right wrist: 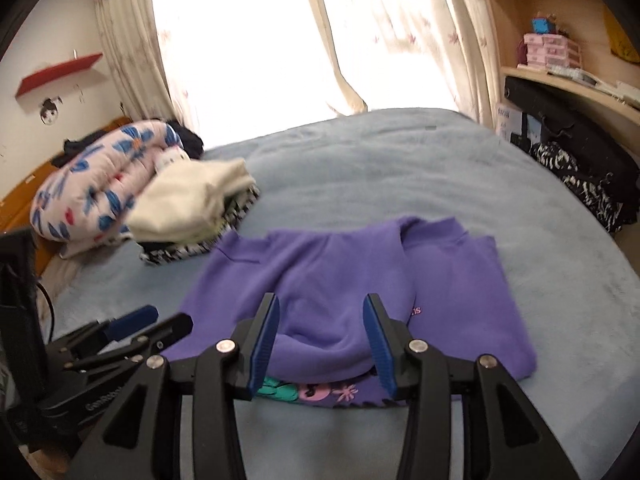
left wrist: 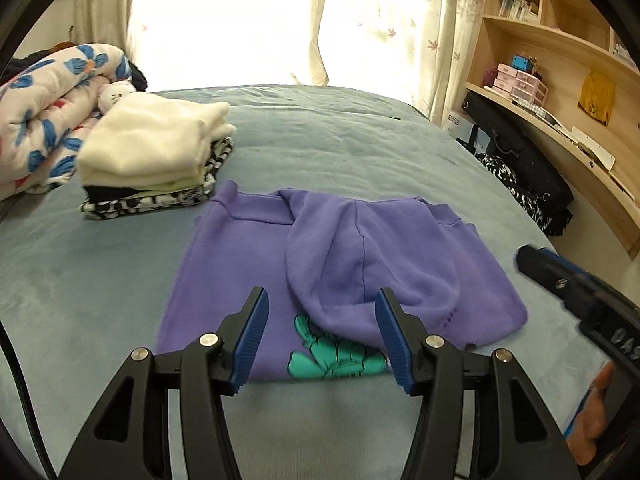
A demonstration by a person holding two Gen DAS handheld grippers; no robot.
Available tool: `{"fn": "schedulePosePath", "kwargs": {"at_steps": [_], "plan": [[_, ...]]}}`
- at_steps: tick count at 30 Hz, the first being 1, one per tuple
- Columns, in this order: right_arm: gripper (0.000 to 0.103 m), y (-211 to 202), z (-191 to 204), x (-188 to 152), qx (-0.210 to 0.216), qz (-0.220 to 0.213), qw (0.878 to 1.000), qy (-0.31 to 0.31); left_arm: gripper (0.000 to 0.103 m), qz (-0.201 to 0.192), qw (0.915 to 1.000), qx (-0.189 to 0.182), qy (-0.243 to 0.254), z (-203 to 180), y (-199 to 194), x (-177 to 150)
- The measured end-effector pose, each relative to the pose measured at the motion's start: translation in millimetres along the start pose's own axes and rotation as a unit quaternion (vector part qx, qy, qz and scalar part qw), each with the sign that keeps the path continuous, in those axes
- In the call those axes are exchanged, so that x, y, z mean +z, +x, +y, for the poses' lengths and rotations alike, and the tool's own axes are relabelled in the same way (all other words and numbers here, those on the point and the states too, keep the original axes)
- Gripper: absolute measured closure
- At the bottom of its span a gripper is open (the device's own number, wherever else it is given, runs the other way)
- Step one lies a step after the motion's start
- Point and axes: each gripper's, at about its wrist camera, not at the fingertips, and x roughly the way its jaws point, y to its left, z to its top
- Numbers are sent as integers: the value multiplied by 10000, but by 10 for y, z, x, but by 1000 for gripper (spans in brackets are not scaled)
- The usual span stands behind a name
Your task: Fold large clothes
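At the far left of the pale blue bed (left wrist: 360,136), a rolled white quilt with blue flowers (left wrist: 44,112) lies against a small white plush cat (left wrist: 114,94). Just beside it sits a stack of folded clothes, cream fleece over black-and-white print (left wrist: 156,156).

The left tongs (left wrist: 320,332) stand open and empty, hovering just above the near hem of the purple fleece sweatshirt (left wrist: 240,272), which lies partly folded in the middle of the bed, well apart from the stack. A sleeve or side panel is doubled over its centre, half covering a teal printed figure (left wrist: 336,354).

The sweatshirt looks soft, thick and light. It should drape and sag when lifted, and the plush cloth is unlikely to slip between ribbed pads. The best holds are probably the two near corners of the hem, or the folded edge on each side, pinching all layers together so the fold keeps its shape.

The right tongs (right wrist: 320,340) are likewise open and hold nothing, poised over the doubled fold. Small pink lettering (right wrist: 416,311) on the cloth is too blurred to read. Letters "DAS" (left wrist: 624,342) show on the right tool's body. At far right stands a wooden bookshelf (left wrist: 560,40).
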Motion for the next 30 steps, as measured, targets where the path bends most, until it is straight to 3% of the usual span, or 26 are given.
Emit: {"fn": "schedulePosePath", "kwargs": {"at_steps": [12,15,17,23,30], "plan": [[56,-1042,214,-93,-60,-388,9988,-293,46,86,9999,-67,-67,36,-757,-299],[42,-1216,292,-180,-107,-445,9977,-508,46,122,9999,-75,-23,44,-833,-378],[39,-1266,343,-241,-196,-532,9961,-675,43,175,9998,-60,25,42,-846,-429],[38,-1006,391,-452,-737,-267,9918,-1006,40,470,9989,77,10,106,-714,-590],[38,-492,105,-710,-1021,215,9930,-553,40,928,9952,46,-312,307,-365,-732]]}}
